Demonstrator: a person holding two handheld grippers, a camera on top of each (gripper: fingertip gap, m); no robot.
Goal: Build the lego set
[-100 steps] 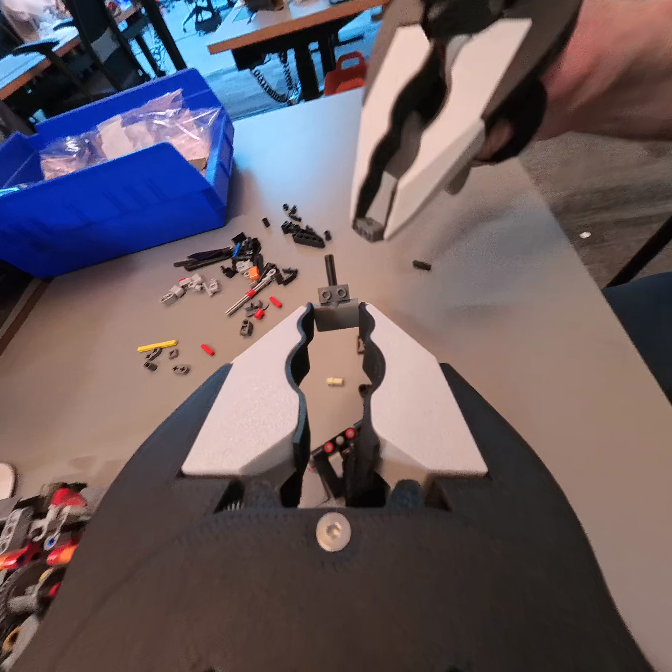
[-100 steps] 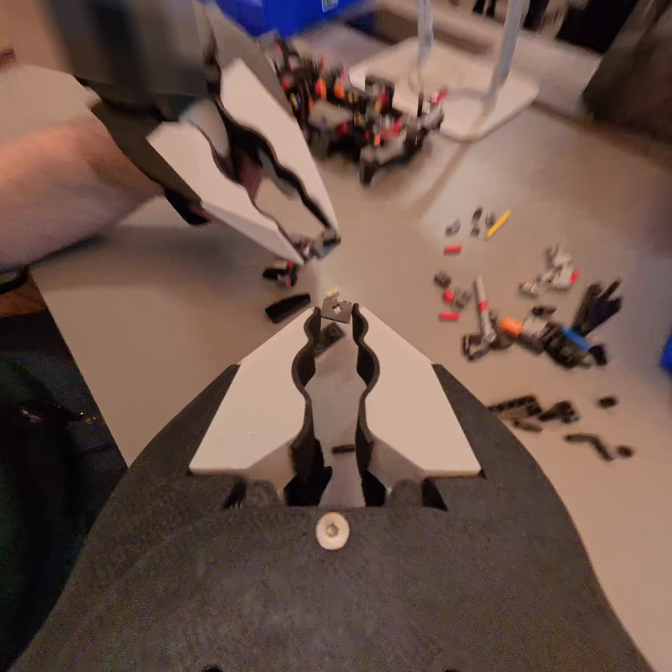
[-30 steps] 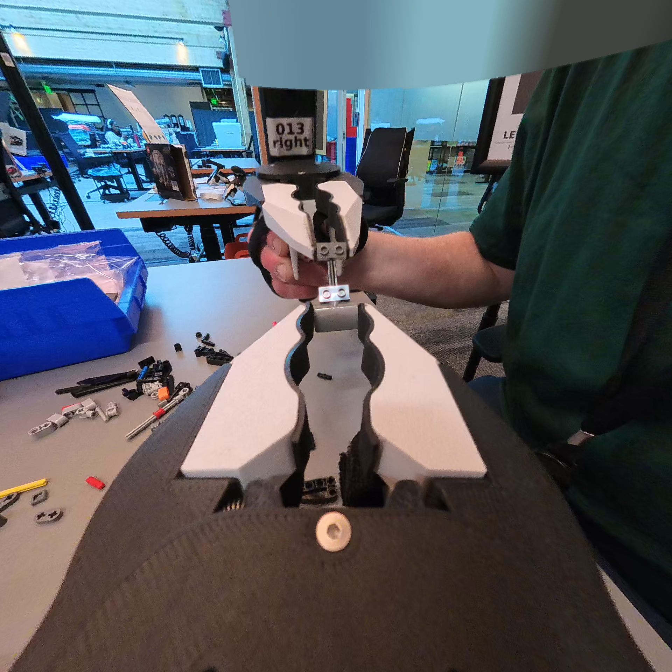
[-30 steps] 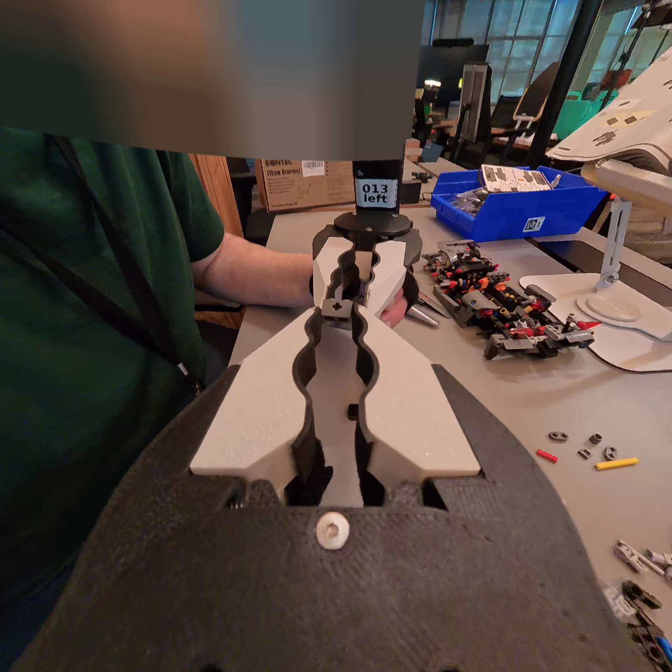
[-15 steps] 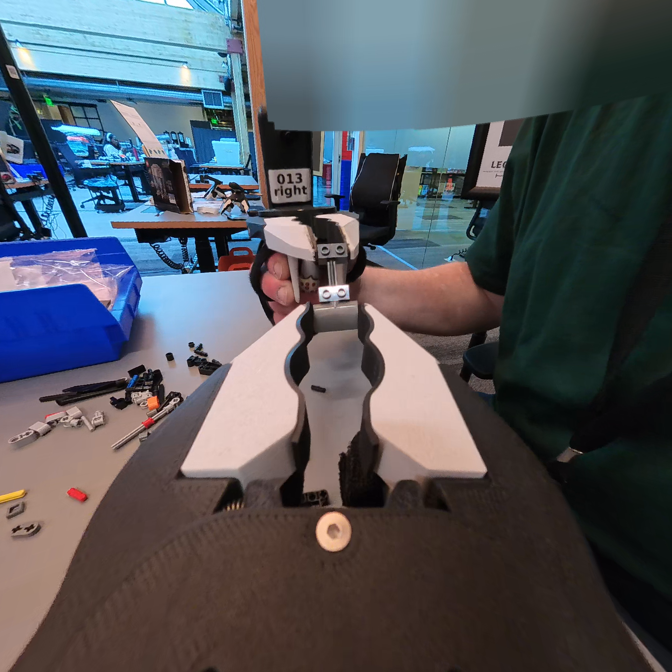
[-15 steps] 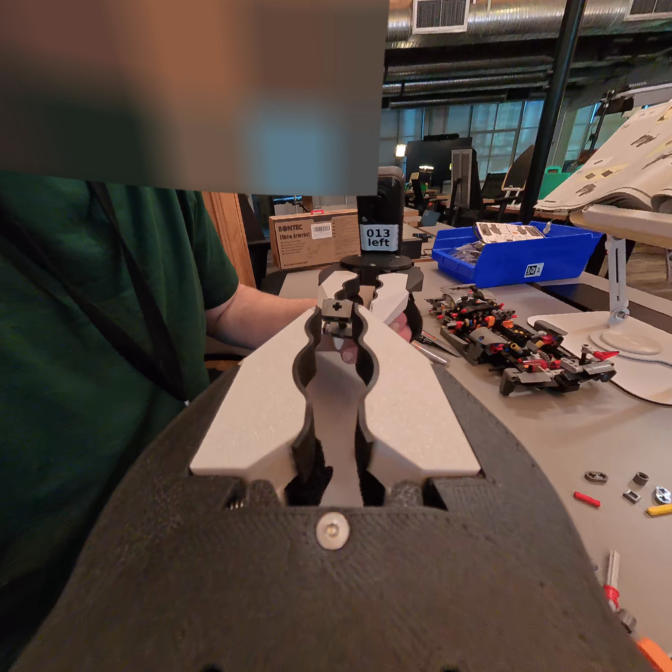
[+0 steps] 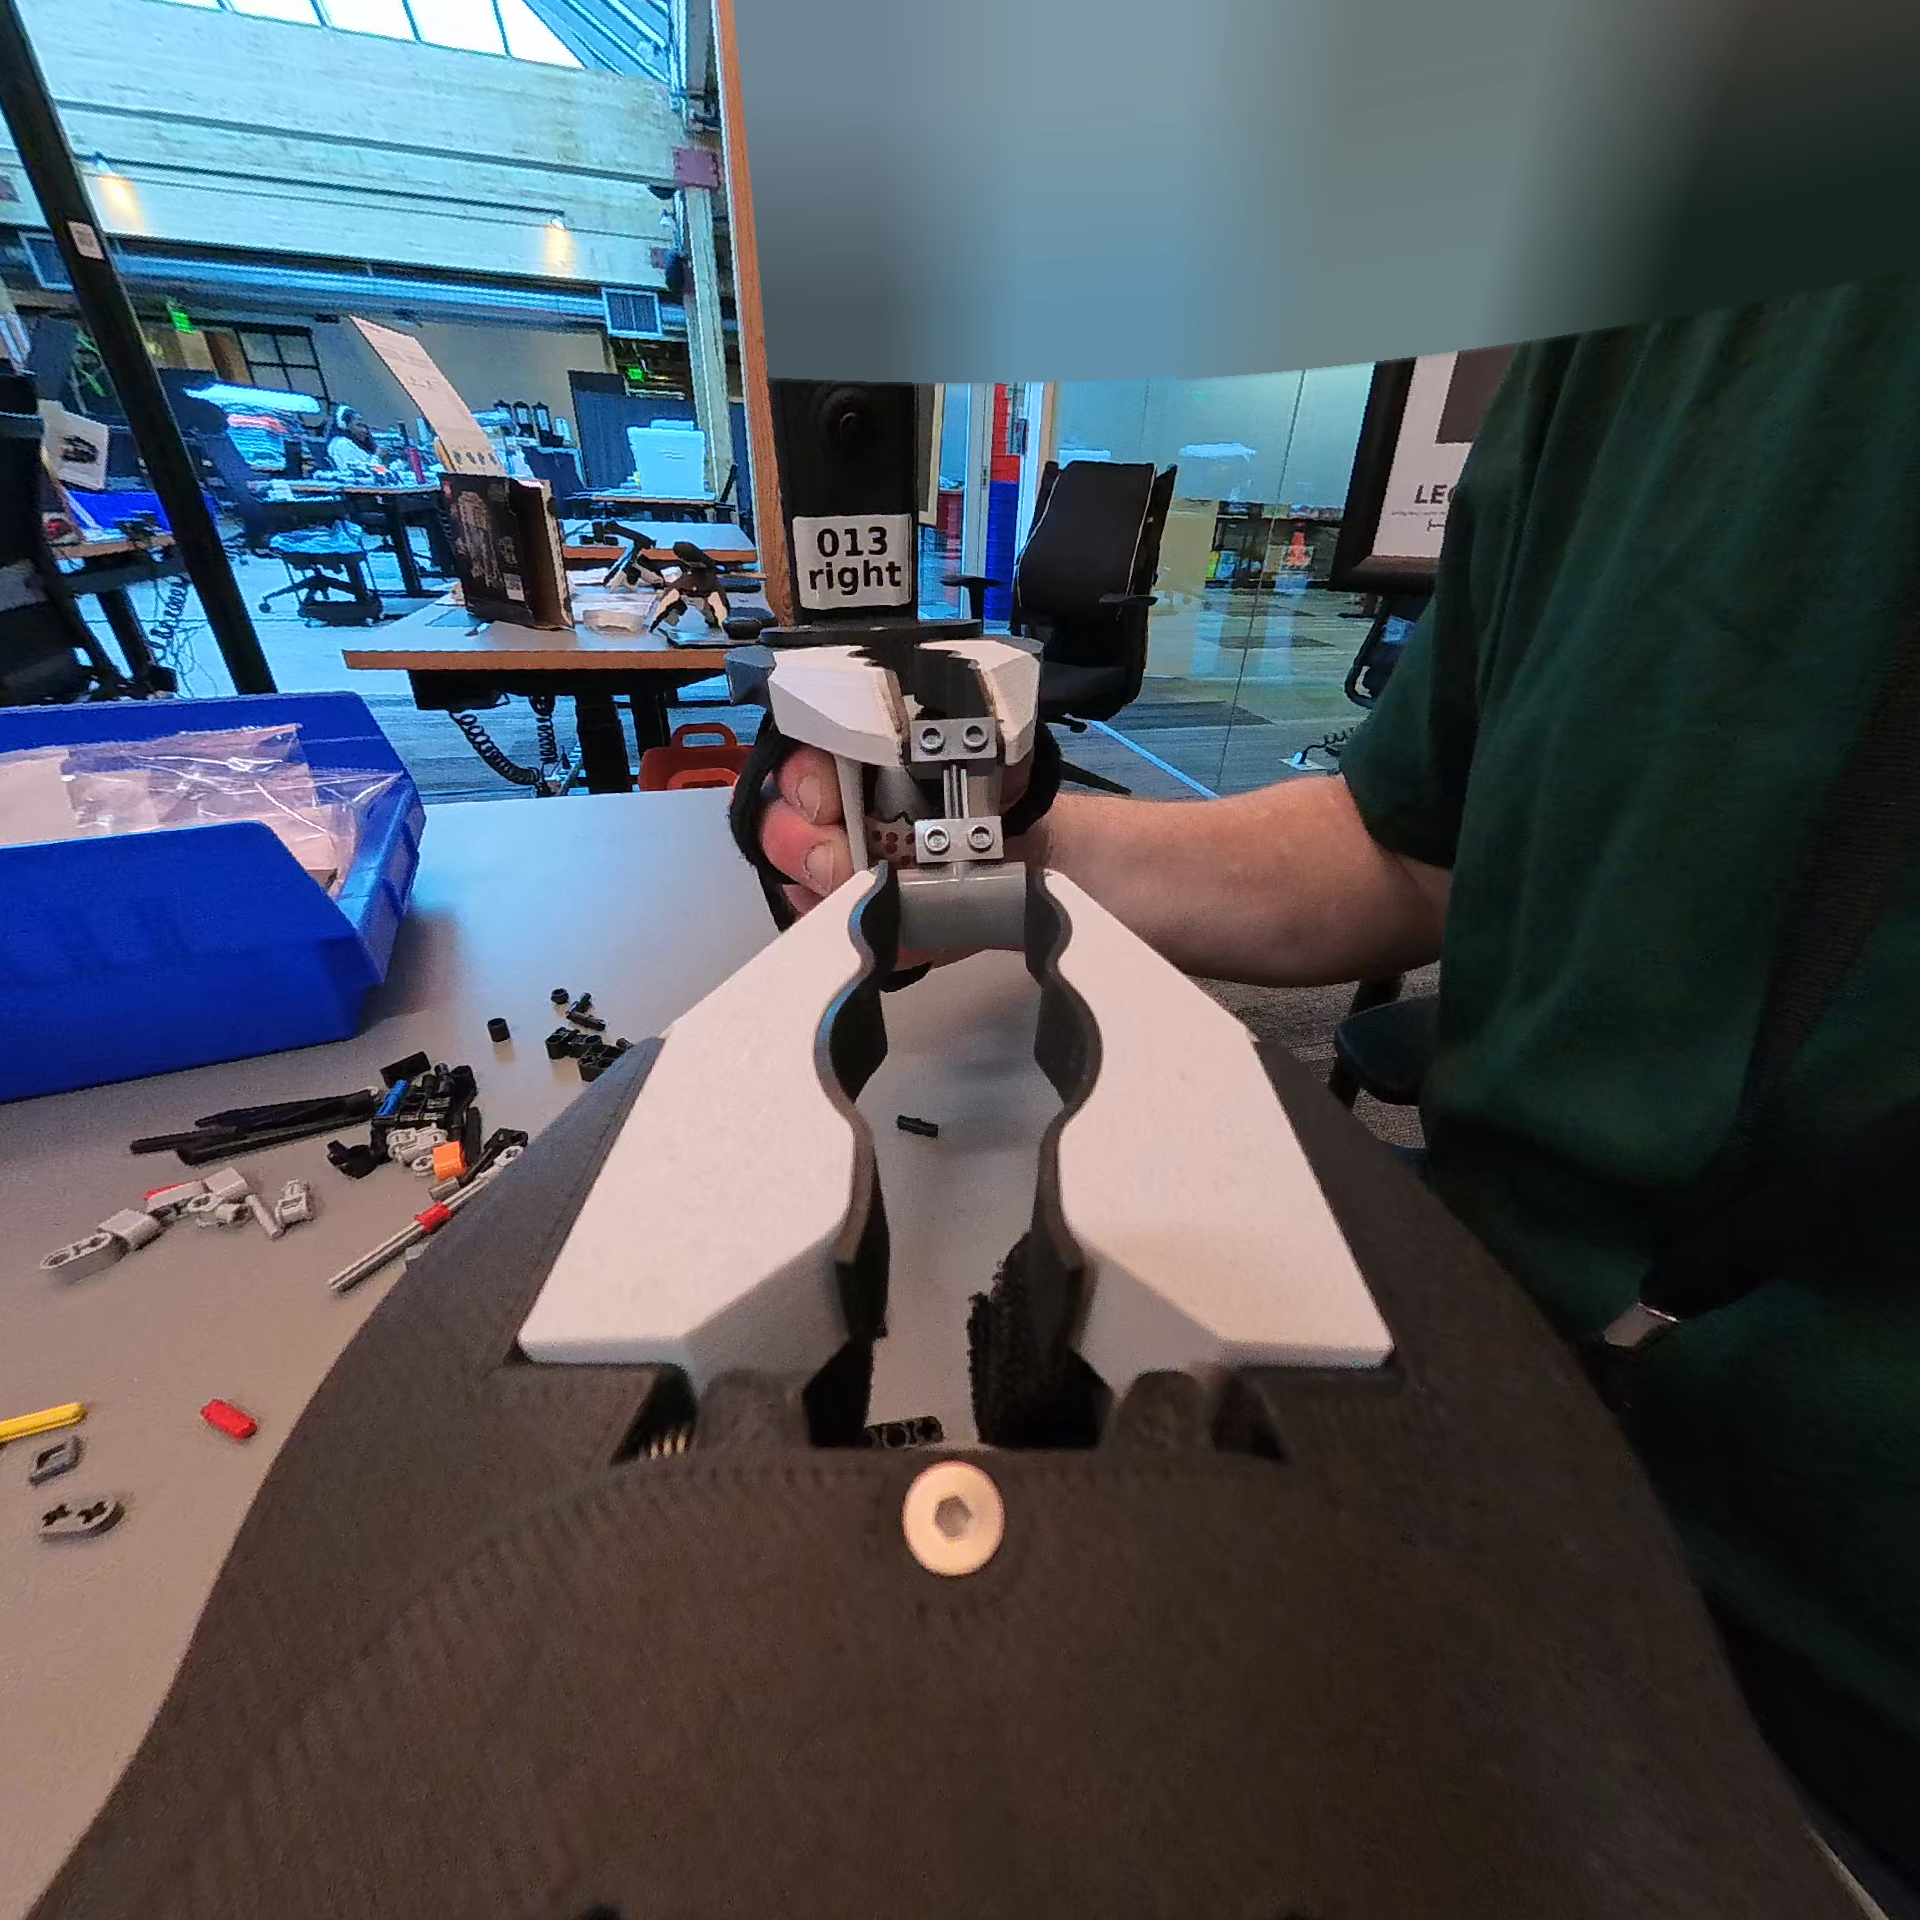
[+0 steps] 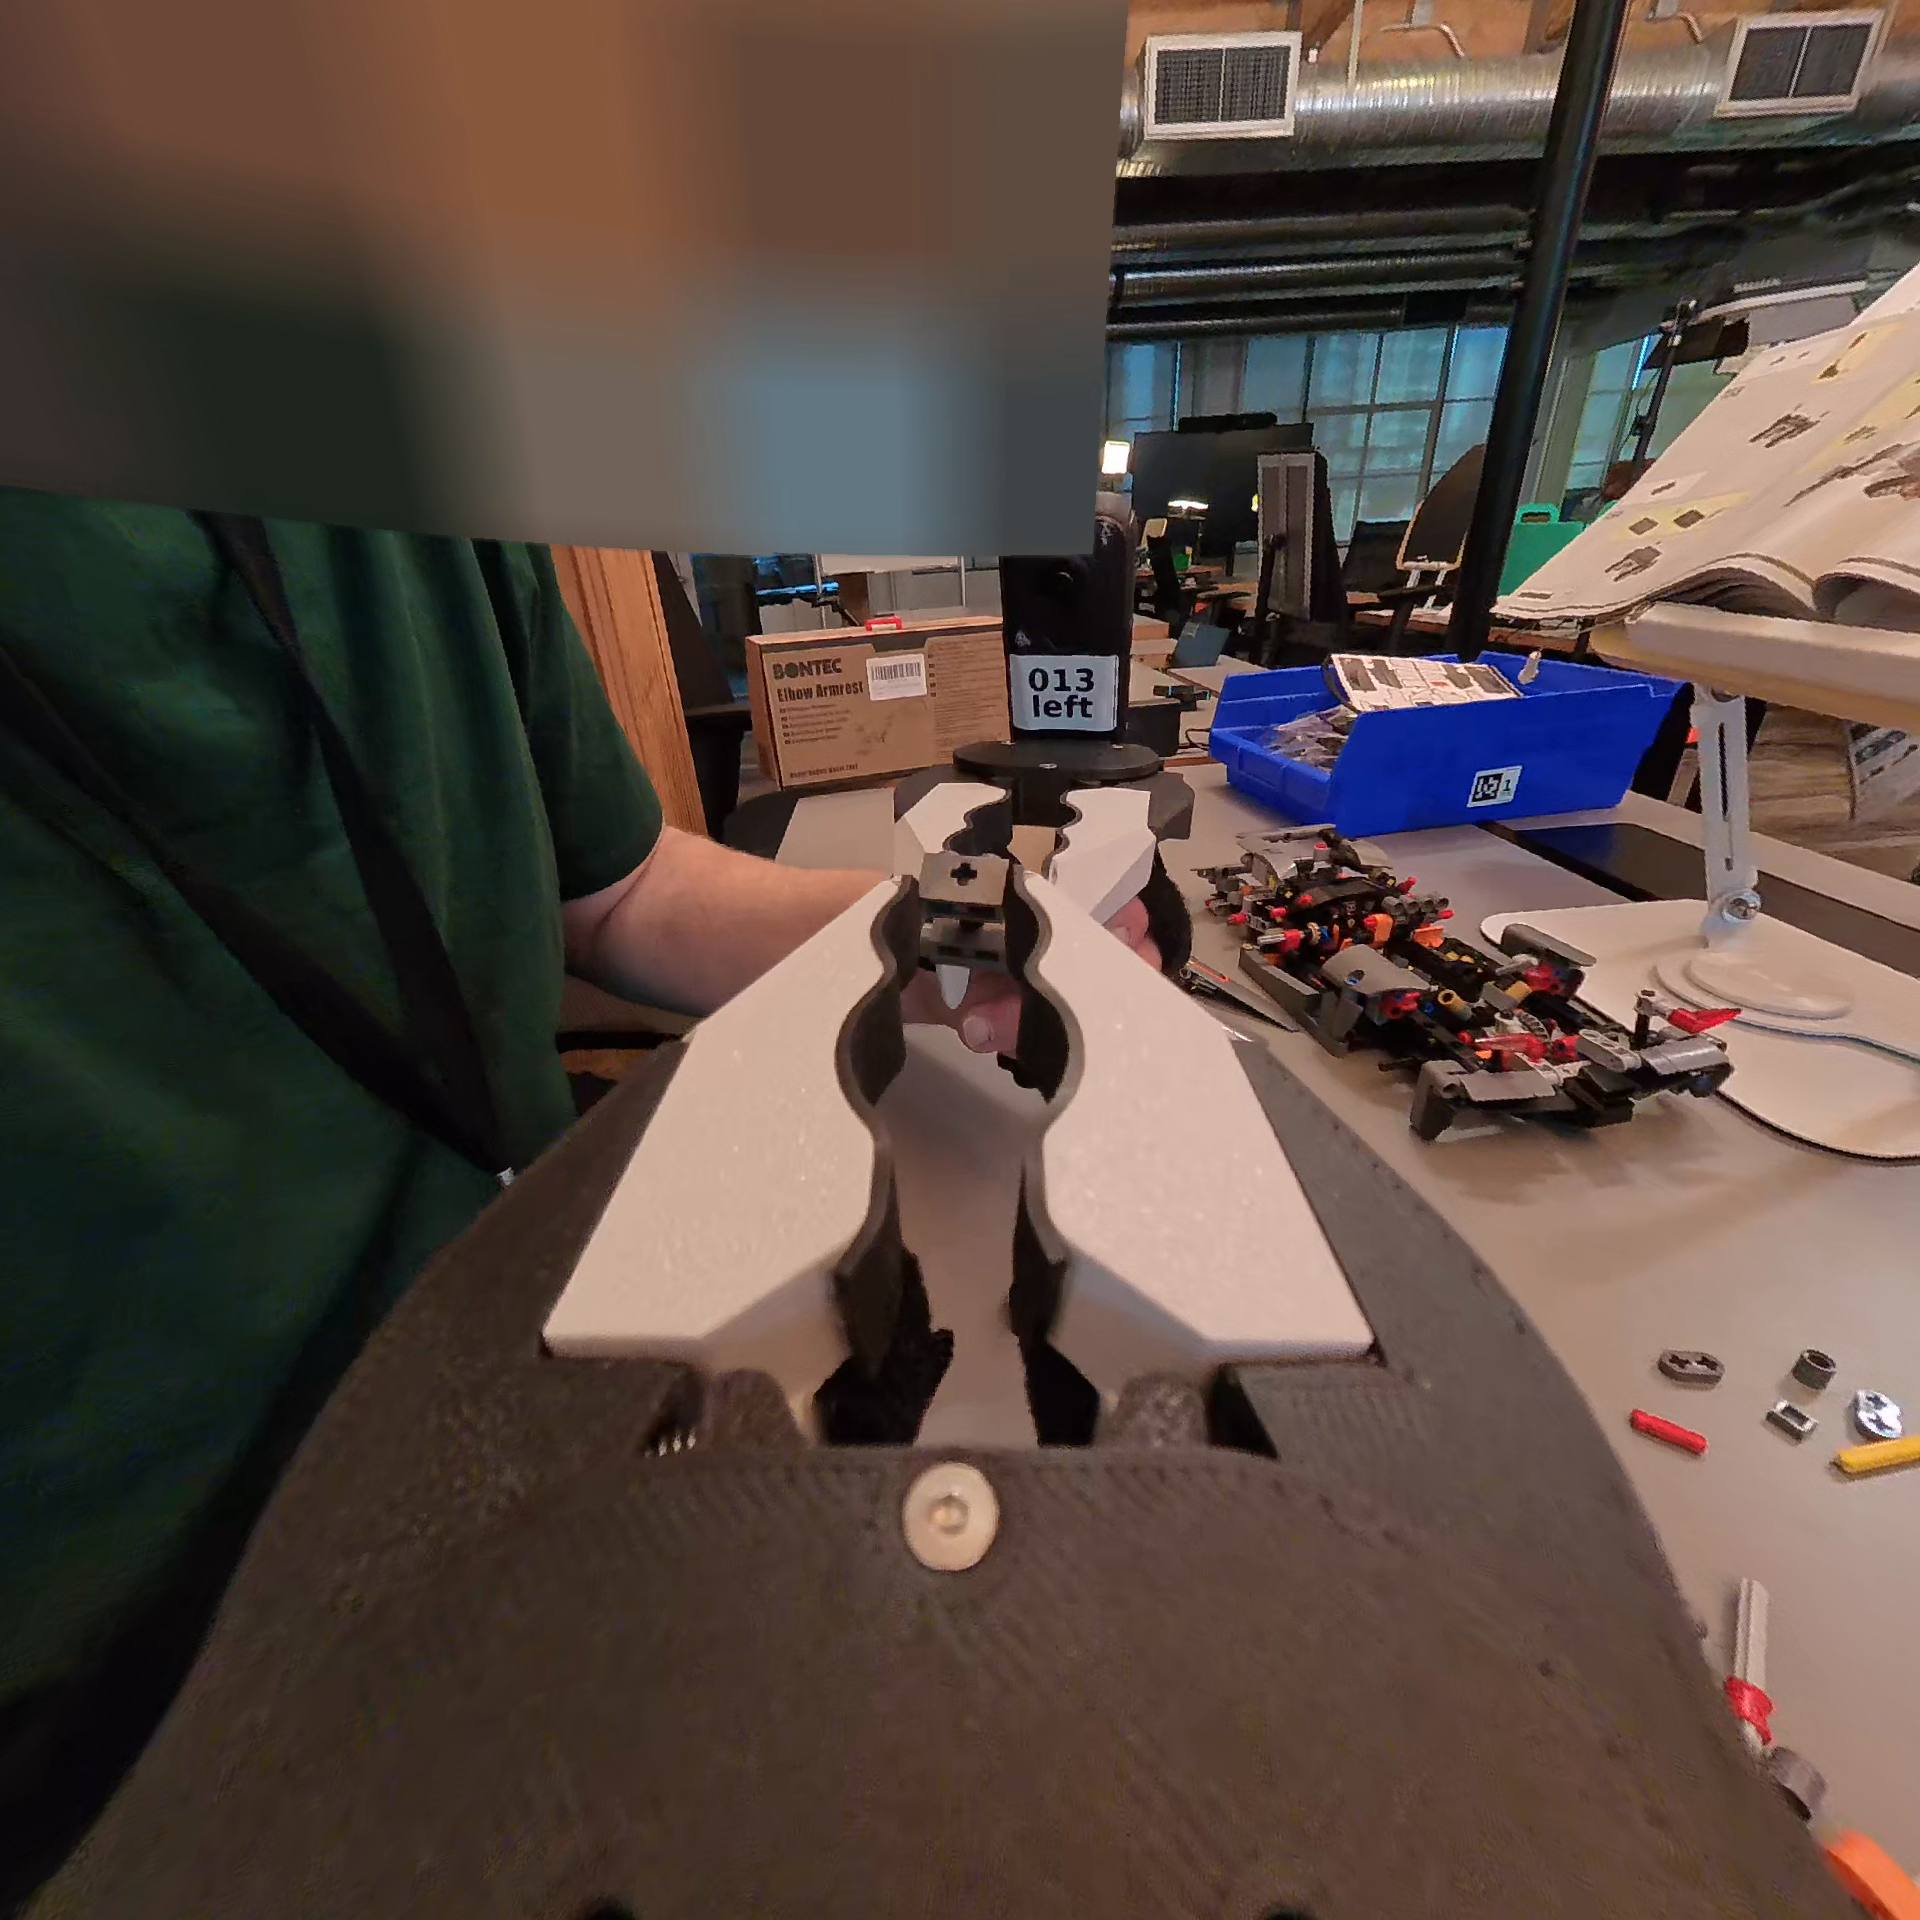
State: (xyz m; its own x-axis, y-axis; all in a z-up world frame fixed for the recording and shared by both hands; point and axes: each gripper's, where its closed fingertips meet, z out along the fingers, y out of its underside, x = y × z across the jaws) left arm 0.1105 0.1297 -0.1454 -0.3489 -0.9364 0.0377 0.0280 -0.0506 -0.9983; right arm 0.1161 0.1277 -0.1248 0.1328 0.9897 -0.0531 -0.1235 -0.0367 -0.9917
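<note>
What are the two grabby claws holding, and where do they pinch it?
Left gripper pinches a grey piece at its lower end. Right gripper pinches a second grey piece by its sides. A thin axle joins both.

Bright, even indoor light – skylights and ceiling lamps – sharp focus (wide-angle bending at edges), soft shadows.
</note>
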